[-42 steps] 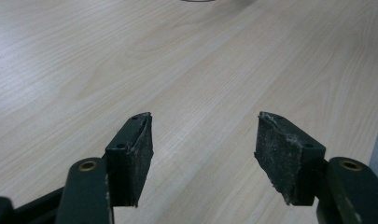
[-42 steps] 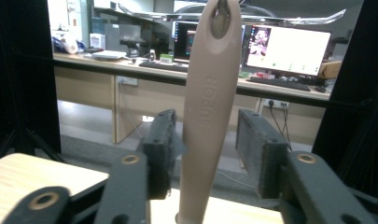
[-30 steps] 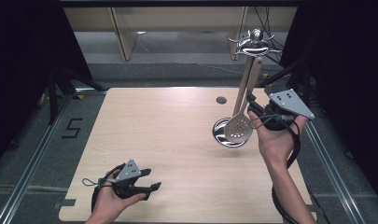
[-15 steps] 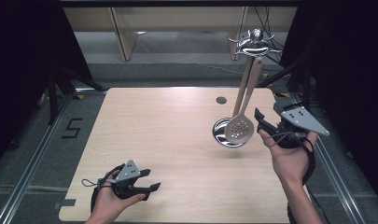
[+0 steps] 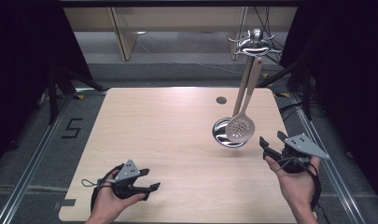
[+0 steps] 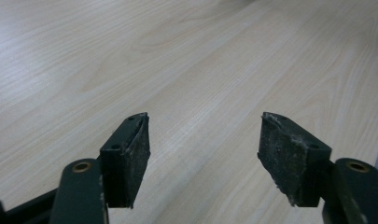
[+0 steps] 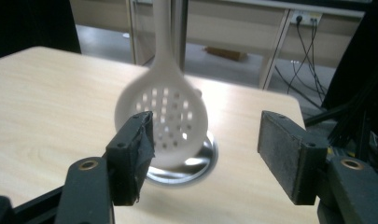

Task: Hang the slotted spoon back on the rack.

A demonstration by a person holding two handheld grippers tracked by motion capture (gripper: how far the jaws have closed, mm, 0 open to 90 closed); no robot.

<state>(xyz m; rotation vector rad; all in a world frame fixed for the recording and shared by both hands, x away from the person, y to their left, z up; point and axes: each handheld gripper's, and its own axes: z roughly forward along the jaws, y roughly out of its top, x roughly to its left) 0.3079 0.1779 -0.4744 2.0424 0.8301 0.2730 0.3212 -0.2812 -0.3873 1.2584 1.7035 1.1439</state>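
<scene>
Wooden table (image 5: 168, 135): slotted spoon (image 5: 240, 128) hangs just beyond open right gripper (image 5: 275, 142).

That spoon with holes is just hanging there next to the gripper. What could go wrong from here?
The slotted spoon hangs freely from the stand's top, so a nudge from the open right gripper might set it swinging or unhook it. A harder bump could tip the stand, whose round base sits near the table's right edge.
</scene>
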